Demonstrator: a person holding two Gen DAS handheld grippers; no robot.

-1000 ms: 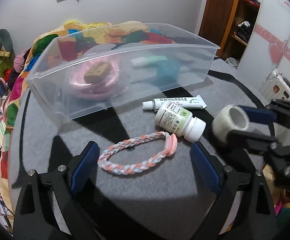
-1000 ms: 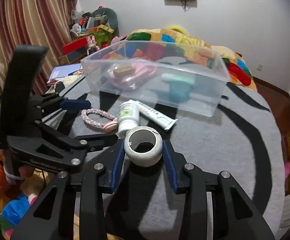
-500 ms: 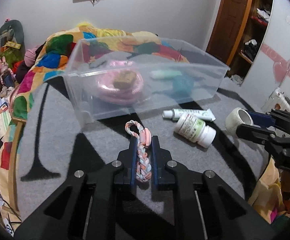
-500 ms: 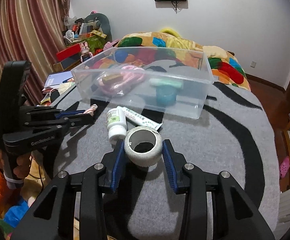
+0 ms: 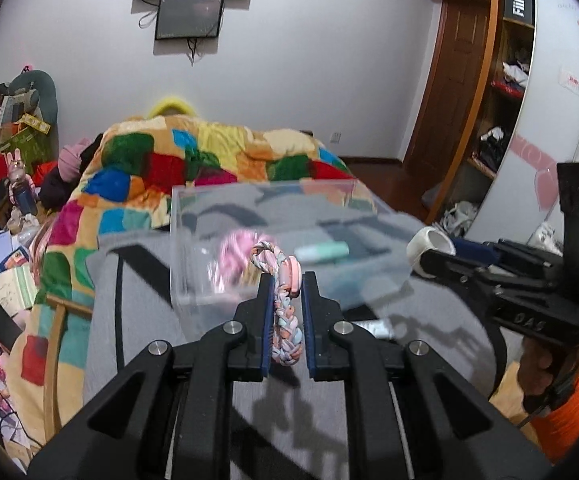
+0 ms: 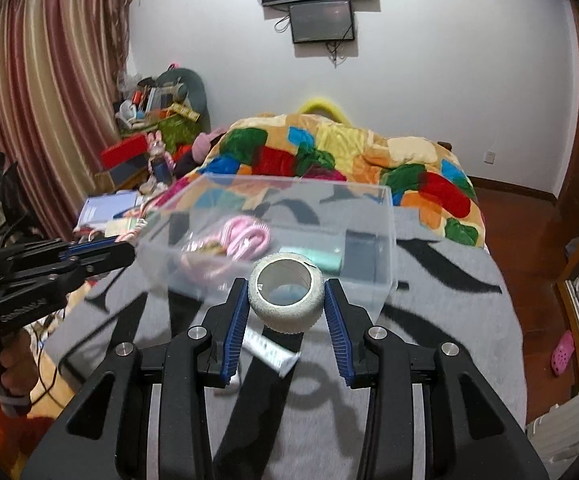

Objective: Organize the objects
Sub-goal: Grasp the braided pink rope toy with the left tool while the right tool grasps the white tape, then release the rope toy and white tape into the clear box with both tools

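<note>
The left gripper [image 5: 285, 312] is clamped on a braided bracelet [image 5: 285, 300], pastel plait pinched upright between the blue pads [image 5: 266, 320], its pink clasp end poking out above the tips. At about 12 o'clock from it, just beyond the tips, stands the clear plastic bin [image 5: 193, 208] on the grey mat [image 5: 137, 320], already holding a pink coil [image 5: 235, 248] and a mint green tube [image 5: 321, 251]. At 3 o'clock in that view the right gripper [image 6: 285, 308] grips a roll of white tape [image 6: 286, 292] across its outer wall, the hole facing up and forward; the bin's near wall [image 6: 369, 292] sits directly behind the roll at 12 o'clock.

The risks, as I judge them: the bracelet is limp and held only along a short stretch, so a quick swing may let it slide through the pads or catch its loop on the bin's rim. The tape is squeezed on a curved, textured face; a slight tilt could make it pop out and roll off the mat. Both tools head for the same opening, so they may knock together above it.

A white ointment tube [image 6: 269, 350] lies on the mat under the right gripper, at 6 o'clock from the roll, yet to be sorted. The near wall of the bin must be cleared before either release. A patchwork quilt [image 6: 329, 152] lies behind the bin
</note>
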